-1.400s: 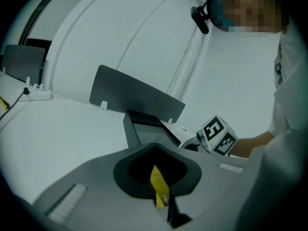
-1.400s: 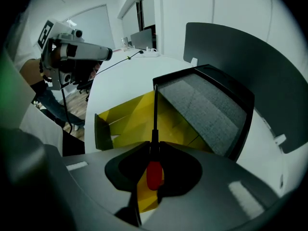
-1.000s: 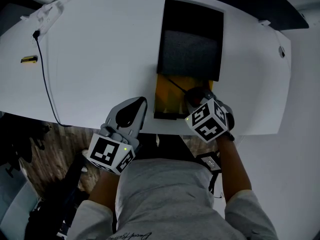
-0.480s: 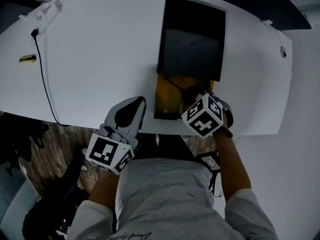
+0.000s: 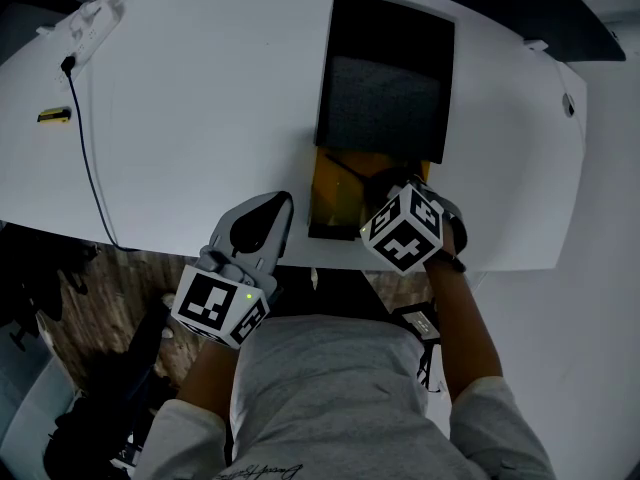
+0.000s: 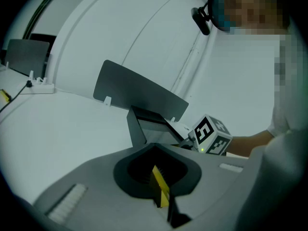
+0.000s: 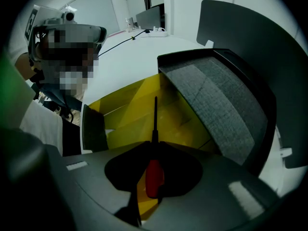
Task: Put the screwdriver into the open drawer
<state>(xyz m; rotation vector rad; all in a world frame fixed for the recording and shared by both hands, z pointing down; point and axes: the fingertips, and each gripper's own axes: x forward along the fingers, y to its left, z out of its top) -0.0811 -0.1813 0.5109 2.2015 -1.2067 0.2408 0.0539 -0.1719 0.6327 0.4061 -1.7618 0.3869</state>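
Observation:
The screwdriver (image 7: 154, 173) has a red handle and a thin black shaft that points forward over the yellow open drawer (image 7: 140, 110). My right gripper (image 7: 155, 177) is shut on the red handle. In the head view the right gripper (image 5: 388, 186) hangs over the near right part of the yellow drawer (image 5: 332, 196), and the shaft of the screwdriver (image 5: 346, 167) slants across it. The drawer sticks out of a black cabinet (image 5: 385, 78) with a grey felt top. My left gripper (image 5: 270, 208) rests at the table's front edge, left of the drawer, jaws together with nothing held.
A black cable (image 5: 84, 138) runs down the left of the white table (image 5: 200, 118). A small yellow object (image 5: 57, 118) and a power strip (image 5: 92, 25) lie at the far left. A grey divider panel (image 6: 139, 93) stands behind the cabinet. The table's front edge is right under both grippers.
My right gripper has shifted a little left and forward over the drawer with the screwdriver still in it. The left gripper has stayed still.

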